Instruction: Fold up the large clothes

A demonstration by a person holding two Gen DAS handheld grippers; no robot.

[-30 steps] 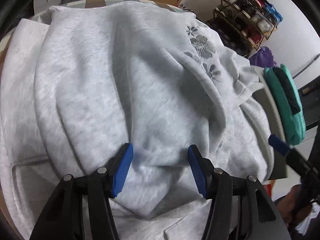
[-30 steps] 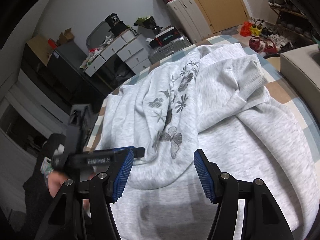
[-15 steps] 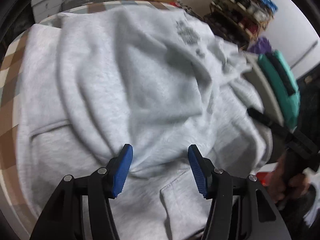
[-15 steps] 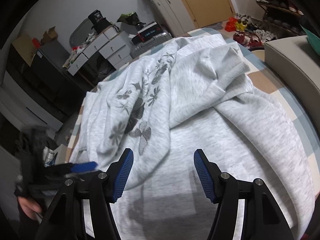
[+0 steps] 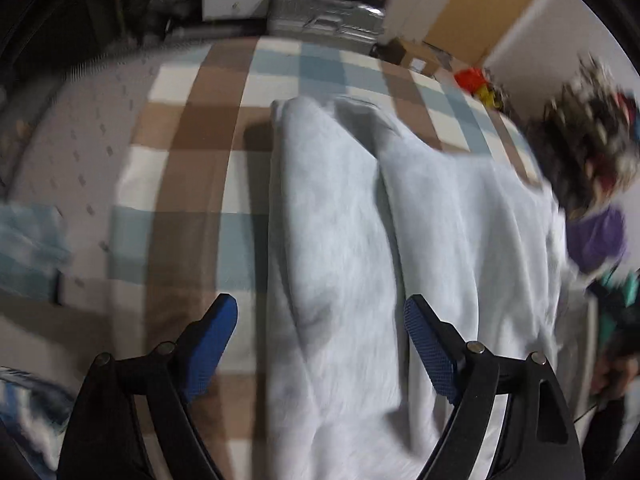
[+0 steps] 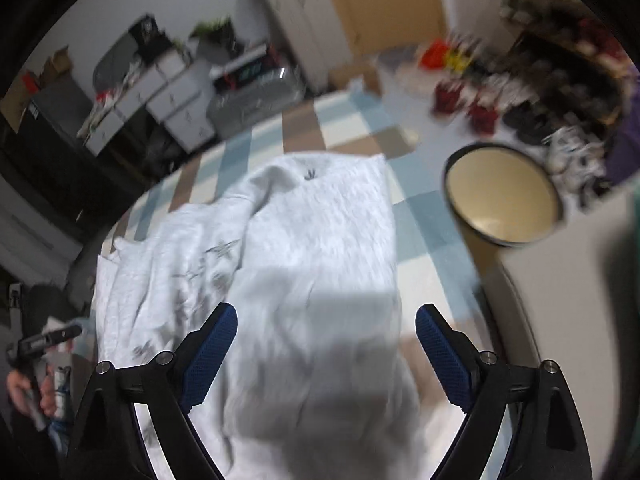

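Now | soft grey sweatshirt rumpled on checked cloth | left gripper wide | right gripper wide

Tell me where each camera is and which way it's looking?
Left wrist view: sits on the left tool, looking forward over the grey sweatshirt on the checked cloth; its two blue fingers show, spread open.
Right wrist view: sits on the right tool, looking over the same sweatshirt toward the round bin; its open fingers show, and the person's left hand at the edge.
Both views share the sweatshirt, checked cloth and suitcase.
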